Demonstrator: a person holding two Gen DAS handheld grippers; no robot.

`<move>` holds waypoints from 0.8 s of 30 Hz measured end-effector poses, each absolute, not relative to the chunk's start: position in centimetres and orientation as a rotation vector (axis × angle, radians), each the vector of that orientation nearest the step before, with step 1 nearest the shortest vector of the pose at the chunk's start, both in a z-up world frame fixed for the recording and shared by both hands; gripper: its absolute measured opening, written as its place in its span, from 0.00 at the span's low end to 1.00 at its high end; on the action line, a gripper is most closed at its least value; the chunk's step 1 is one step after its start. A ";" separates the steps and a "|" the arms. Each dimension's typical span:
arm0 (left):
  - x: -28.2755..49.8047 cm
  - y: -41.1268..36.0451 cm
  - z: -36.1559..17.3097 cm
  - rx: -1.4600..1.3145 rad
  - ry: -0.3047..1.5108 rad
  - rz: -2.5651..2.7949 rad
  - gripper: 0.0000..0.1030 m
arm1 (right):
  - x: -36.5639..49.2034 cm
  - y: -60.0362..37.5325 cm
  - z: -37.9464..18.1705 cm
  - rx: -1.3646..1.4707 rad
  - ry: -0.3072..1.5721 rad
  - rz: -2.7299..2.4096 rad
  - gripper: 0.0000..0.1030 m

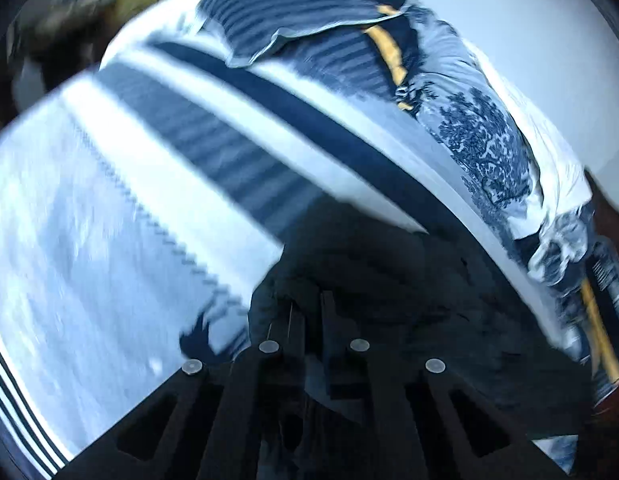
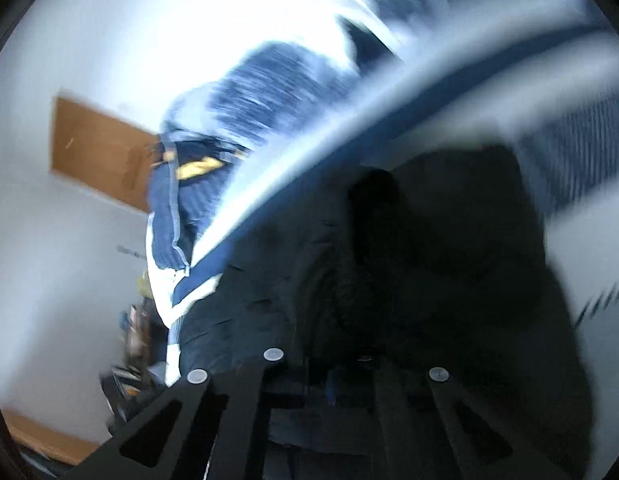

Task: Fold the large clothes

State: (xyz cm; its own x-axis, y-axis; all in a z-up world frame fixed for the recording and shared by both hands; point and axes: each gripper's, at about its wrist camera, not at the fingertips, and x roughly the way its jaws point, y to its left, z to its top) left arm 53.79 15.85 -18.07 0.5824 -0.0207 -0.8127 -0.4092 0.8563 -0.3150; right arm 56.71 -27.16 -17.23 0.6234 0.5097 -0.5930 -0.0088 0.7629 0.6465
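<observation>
A dark navy garment point(image 1: 389, 280) lies on the bed's white and blue striped cover point(image 1: 109, 220). In the left wrist view my left gripper point(image 1: 309, 320) has its black fingers close together with dark cloth bunched between them. In the right wrist view the same dark garment point(image 2: 429, 260) fills the middle of the frame and hangs over my right gripper point(image 2: 349, 360), whose fingers are pressed into the cloth. Both views are blurred by motion.
A blue striped pillow point(image 1: 293, 28) with a yellow band and a blue floral cloth point(image 1: 481, 140) lie at the bed's far end. A white wall with a brown board point(image 2: 97, 148) and a cluttered floor corner point(image 2: 129, 352) show to the right gripper's left.
</observation>
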 end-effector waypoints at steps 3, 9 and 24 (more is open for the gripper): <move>55.7 14.4 -20.3 -0.401 1.010 0.265 0.06 | 55.4 -25.8 -14.9 0.535 0.822 0.263 0.05; 55.6 12.7 -22.5 -0.266 1.070 0.267 0.10 | 58.0 -26.5 -25.9 0.491 1.051 0.128 0.08; 27.7 9.6 -7.7 -0.006 0.683 0.287 0.81 | 33.2 -30.0 -14.2 0.517 0.800 0.186 0.83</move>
